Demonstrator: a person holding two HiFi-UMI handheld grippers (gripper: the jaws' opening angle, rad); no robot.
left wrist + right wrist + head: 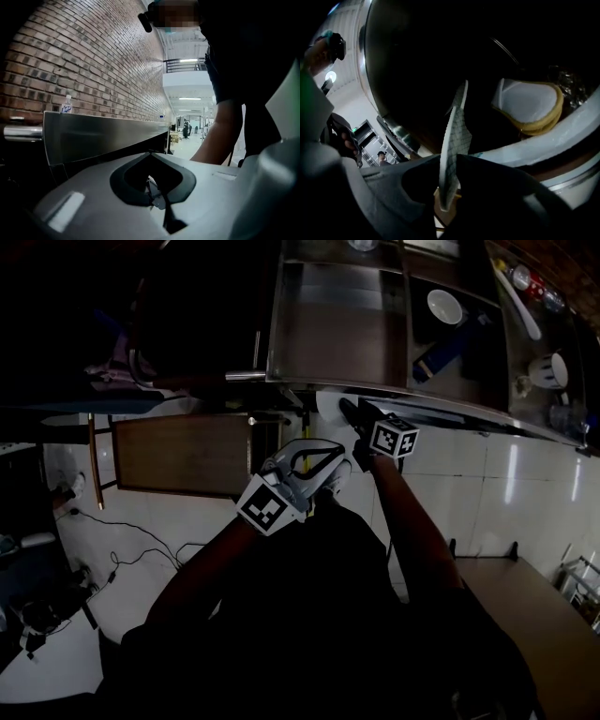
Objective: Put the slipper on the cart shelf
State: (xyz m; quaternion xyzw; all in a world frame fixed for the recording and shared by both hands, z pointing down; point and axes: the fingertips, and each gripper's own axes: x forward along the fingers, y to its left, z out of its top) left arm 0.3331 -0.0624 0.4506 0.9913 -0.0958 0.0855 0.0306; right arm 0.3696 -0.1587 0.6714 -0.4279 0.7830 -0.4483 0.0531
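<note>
Your right gripper (449, 185) pinches the slipper (453, 136) by its grid-patterned sole at the cart shelf's (337, 334) near lip, toward 12 o'clock, so only setting it down seems left. Your left gripper (161, 206) is pressed together, empty. No writing is readable; the bottle (67, 105) label is too small.

Your left gripper (157, 192) fills the bottom of the frame. Its grey jaws meet along a thin seam, with nothing between them. Behind it a steel panel (103, 136) runs across the middle left, with a round bar (21, 132) at its left end. A small bottle (67, 104) stands above the panel against the brick wall (84, 61). Your forearm (220, 136) crosses at right.
</note>
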